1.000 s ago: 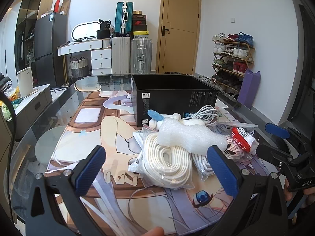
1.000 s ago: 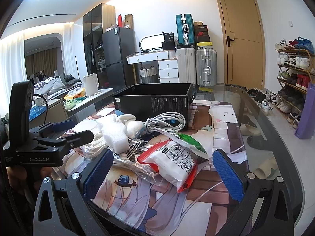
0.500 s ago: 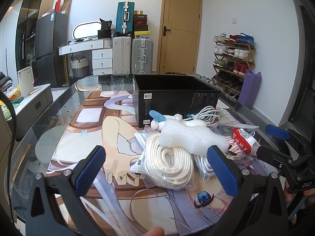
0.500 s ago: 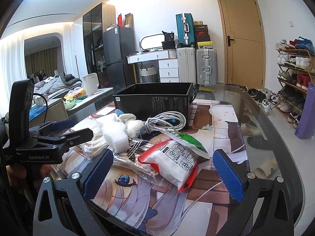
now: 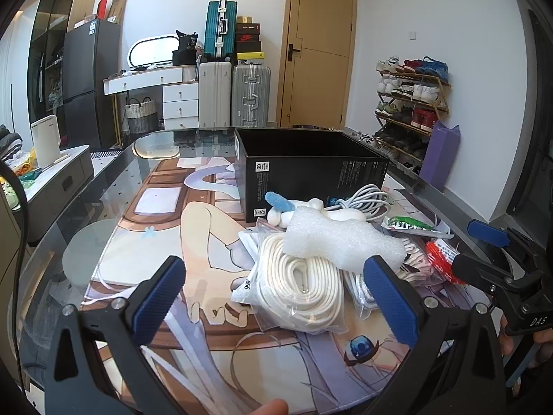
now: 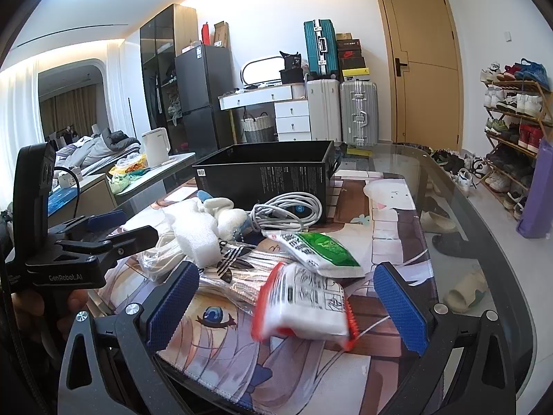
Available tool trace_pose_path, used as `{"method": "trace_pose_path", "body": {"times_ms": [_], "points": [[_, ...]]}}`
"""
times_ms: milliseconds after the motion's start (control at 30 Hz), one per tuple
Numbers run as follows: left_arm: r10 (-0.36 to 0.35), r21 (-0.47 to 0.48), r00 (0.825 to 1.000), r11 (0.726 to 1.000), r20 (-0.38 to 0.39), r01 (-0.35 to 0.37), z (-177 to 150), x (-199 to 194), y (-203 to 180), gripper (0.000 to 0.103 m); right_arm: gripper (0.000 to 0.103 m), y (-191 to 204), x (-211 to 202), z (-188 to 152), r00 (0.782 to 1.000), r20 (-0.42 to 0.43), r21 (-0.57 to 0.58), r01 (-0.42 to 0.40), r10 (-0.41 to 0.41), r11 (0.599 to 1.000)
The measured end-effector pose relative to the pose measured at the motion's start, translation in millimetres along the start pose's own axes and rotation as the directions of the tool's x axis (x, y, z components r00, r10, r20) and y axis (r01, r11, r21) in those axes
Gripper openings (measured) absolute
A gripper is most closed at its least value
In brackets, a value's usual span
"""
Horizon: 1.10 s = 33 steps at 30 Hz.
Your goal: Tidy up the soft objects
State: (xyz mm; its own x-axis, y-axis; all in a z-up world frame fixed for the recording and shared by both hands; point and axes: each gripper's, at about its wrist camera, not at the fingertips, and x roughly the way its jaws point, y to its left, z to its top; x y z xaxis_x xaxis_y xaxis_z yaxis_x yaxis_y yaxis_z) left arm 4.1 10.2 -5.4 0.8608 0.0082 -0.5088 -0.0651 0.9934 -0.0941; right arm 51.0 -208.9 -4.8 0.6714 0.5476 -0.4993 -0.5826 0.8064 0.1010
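Observation:
A pile of soft objects lies on the printed mat in front of an open black box (image 5: 311, 169) (image 6: 266, 173). In the left wrist view it holds a bagged white rope coil (image 5: 304, 287), a white foam piece (image 5: 342, 238), a plush toy (image 5: 287, 207) and a white cable (image 5: 366, 200). My left gripper (image 5: 276, 297) is open just before the rope coil. In the right wrist view a red-edged white packet (image 6: 304, 304) lies between the pads of my open right gripper (image 6: 287, 301), with a green packet (image 6: 318, 245) behind it.
The glass table's rim (image 6: 484, 228) curves along the right. The other gripper (image 6: 86, 245) shows at the left of the right wrist view. A door, suitcases, a dresser and a shoe rack (image 5: 411, 103) stand behind the table.
My right gripper has moved forward and down, so the red-edged packet now lies between its pads. My left gripper has edged slightly closer to the rope coil.

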Motion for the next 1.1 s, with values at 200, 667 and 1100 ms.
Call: {"method": "trace_pose_path", "body": {"times_ms": [200, 667, 1100], "points": [[0.000, 0.000, 1.000, 1.000, -0.001, 0.000, -0.7, 1.3, 0.3, 0.103, 0.103, -4.5, -3.8, 0.1, 1.000, -0.004, 0.005, 0.008, -0.008, 1.000], [0.002, 0.001, 1.000, 1.000, -0.001, -0.002, -1.0, 1.3, -0.6, 0.103, 0.103, -13.0, 3.0, -1.5, 0.999, -0.032, 0.035, 0.032, -0.031, 0.999], [0.004, 0.000, 1.000, 1.000, 0.020, -0.004, -1.0, -1.3, -0.5, 0.103, 0.103, -13.9, 0.7, -3.5, 0.999, -0.034, 0.036, 0.033, -0.031, 0.999]]}}
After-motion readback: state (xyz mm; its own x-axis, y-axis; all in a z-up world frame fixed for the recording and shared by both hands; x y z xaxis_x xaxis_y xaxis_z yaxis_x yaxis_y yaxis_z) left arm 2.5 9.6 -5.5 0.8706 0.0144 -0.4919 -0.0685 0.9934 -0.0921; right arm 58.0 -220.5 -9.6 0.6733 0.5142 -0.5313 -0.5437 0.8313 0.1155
